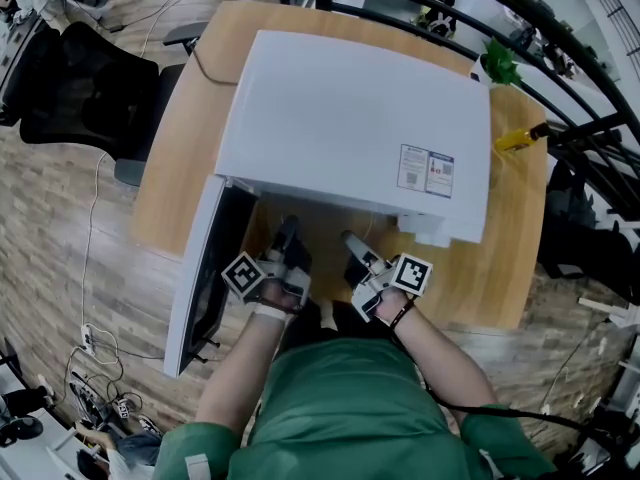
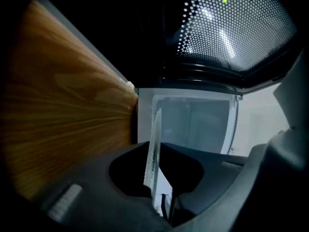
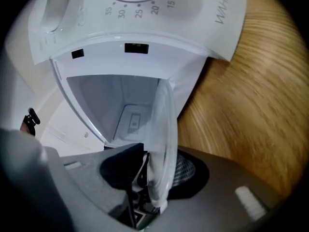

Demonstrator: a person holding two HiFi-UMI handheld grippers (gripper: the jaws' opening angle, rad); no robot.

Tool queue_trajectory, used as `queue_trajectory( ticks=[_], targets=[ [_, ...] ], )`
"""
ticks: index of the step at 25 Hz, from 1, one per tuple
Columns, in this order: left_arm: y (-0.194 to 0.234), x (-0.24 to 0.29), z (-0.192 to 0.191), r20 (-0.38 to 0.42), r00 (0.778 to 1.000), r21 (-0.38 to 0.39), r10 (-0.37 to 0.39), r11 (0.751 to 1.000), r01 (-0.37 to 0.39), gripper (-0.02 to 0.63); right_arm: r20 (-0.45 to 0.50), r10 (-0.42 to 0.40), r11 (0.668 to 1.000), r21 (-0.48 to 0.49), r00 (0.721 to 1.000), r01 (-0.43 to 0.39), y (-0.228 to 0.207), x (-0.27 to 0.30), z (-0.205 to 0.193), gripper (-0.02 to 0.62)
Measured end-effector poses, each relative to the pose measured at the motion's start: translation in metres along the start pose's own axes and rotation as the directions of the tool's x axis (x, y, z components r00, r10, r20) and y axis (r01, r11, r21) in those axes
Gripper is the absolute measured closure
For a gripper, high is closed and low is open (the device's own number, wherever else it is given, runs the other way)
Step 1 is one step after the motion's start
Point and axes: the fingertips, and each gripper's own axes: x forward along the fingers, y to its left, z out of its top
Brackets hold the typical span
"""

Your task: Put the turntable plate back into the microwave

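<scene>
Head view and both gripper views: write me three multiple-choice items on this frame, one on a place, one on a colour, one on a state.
1. The microwave stands on: A) a wooden table B) a metal trolley C) a kitchen counter.
2. Its housing is: A) black B) white C) red.
3. Its door is: A) shut B) taken off C) swung open.
Key: 1 A, wood grain shows all round its base. 2 B, the top and the dial panel are white. 3 C, the door hangs out at the left of the head view, and the cavity shows in both gripper views.
</scene>
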Motion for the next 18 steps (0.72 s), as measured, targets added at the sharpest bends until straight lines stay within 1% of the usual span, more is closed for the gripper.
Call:
queue_trajectory(
  ticks=[3, 8, 12, 15, 18],
  targets=[
    [-0.002, 0.003, 0.001, 0.005, 1.000, -0.002, -0.003, 1.000, 0.003, 0.571, -0.026, 0.001, 1.000, 0.011, 1.000, -0.001, 0.002, -0.002, -0.016, 0.445],
    [-0.004, 0.008, 0.004, 0.025, 1.000, -0.007, 0.002, 1.000, -0.002, 0.569, -0.115, 0.029, 0.999, -0.019, 0.993, -0.032, 0.011, 0.008, -0.046, 0.446],
    [-0.004, 0.013, 0.005, 0.033, 0.999, -0.010, 0.007, 1.000, -0.007, 0.569, -0.161, 0.007, 1.000, -0.011, 0.987, -0.009, 0.008, 0.014, -0.066, 0.446],
    [-0.002, 0.016, 0.006, 0.039, 0.999, 0.005, 0.013, 1.000, -0.013, 0.569, -0.179, -0.005, 1.000, -0.022, 0.984, 0.001, 0.006, 0.019, -0.073, 0.449],
    [0.000, 0.019, 0.007, 0.044, 0.999, 0.020, 0.026, 0.999, -0.027, 0.568, -0.173, -0.040, 0.999, -0.034, 0.984, 0.034, 0.004, 0.022, -0.069, 0.512]
  ],
)
